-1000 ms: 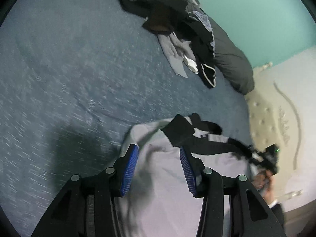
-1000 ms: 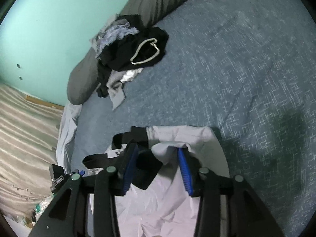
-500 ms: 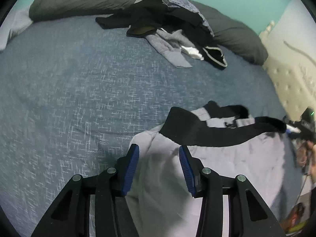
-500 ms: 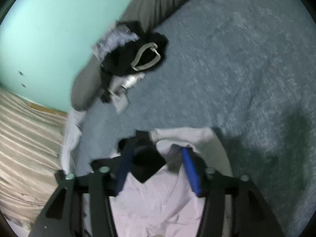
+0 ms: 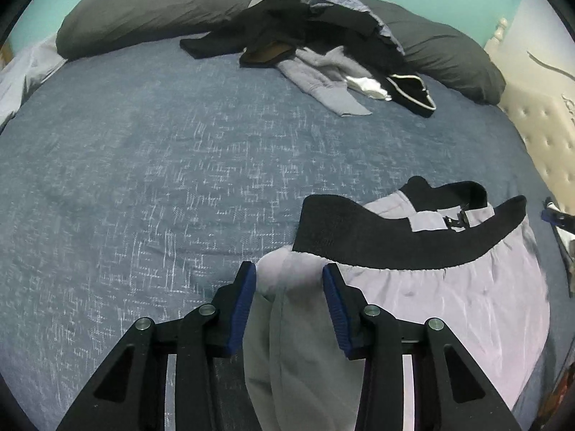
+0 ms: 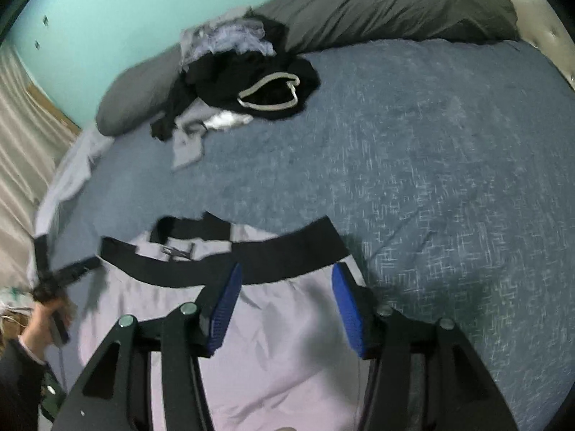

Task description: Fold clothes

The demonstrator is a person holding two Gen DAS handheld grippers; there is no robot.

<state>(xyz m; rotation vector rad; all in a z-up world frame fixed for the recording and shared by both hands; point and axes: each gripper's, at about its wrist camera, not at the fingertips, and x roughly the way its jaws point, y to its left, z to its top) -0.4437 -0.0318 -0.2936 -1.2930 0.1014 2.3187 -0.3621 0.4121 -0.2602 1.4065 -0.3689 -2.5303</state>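
Here, pale shorts [image 5: 449,309] lie spread, black waistband [image 5: 395,240] toward the pillows [image 5: 151,10], at the near edge of the blue bed [image 5: 143,179].
Left gripper [image 5: 289,280] stands part open astride a raised side fold, grip unclear; right gripper [image 6: 284,291] gapes wide above the waistband, holding nothing. Risk: slick fabric may slip or bunch, skewing the fold; the clothes pile [image 6: 248,75] beside the pillows lies well apart.

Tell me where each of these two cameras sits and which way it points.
Left wrist: behind the left gripper, jaws open astride a fold of the lilac shorts, facing the pillows.
Right wrist: behind the open right gripper, above the shorts; a hand shows holding the left gripper.
Shared: shorts, clothes pile, bed.
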